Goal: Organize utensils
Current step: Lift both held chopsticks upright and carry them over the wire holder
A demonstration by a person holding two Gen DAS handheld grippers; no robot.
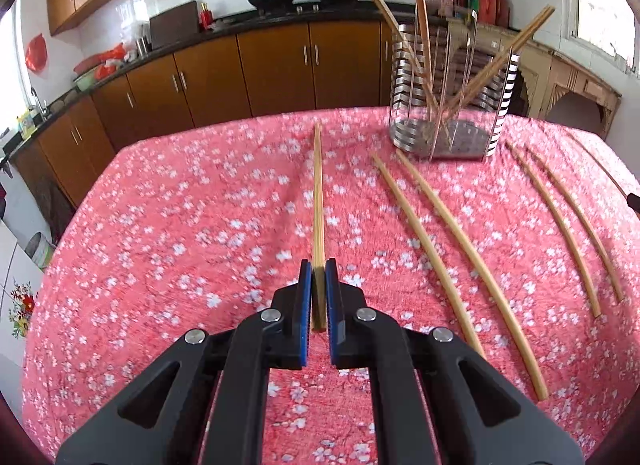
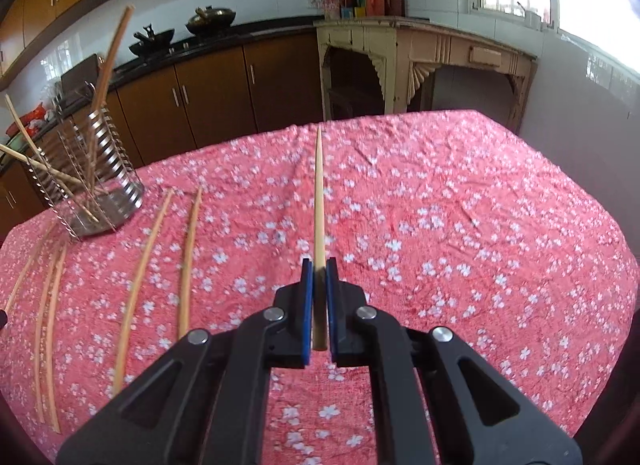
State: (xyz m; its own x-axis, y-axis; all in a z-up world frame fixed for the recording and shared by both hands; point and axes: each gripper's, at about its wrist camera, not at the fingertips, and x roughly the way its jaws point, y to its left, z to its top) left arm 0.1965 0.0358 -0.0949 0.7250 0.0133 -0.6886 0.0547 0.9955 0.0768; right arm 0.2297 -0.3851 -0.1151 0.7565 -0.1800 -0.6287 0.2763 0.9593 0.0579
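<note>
My left gripper (image 1: pixel 319 267) is shut on a wooden chopstick (image 1: pixel 318 193) that points straight ahead over the table. My right gripper (image 2: pixel 319 265) is shut on another chopstick (image 2: pixel 319 193), also pointing forward. A wire and steel utensil holder (image 1: pixel 450 93) stands at the far right of the left wrist view with several chopsticks leaning in it. It shows at the left in the right wrist view (image 2: pixel 94 177). Several loose chopsticks (image 1: pixel 460 241) lie on the cloth right of my left gripper. They show left of my right gripper (image 2: pixel 138 281).
The table carries a pink floral cloth (image 1: pixel 192 225). Brown kitchen cabinets (image 1: pixel 240 69) and a dark counter run behind it. A cream wooden side table (image 2: pixel 424 61) stands at the back right, near a window.
</note>
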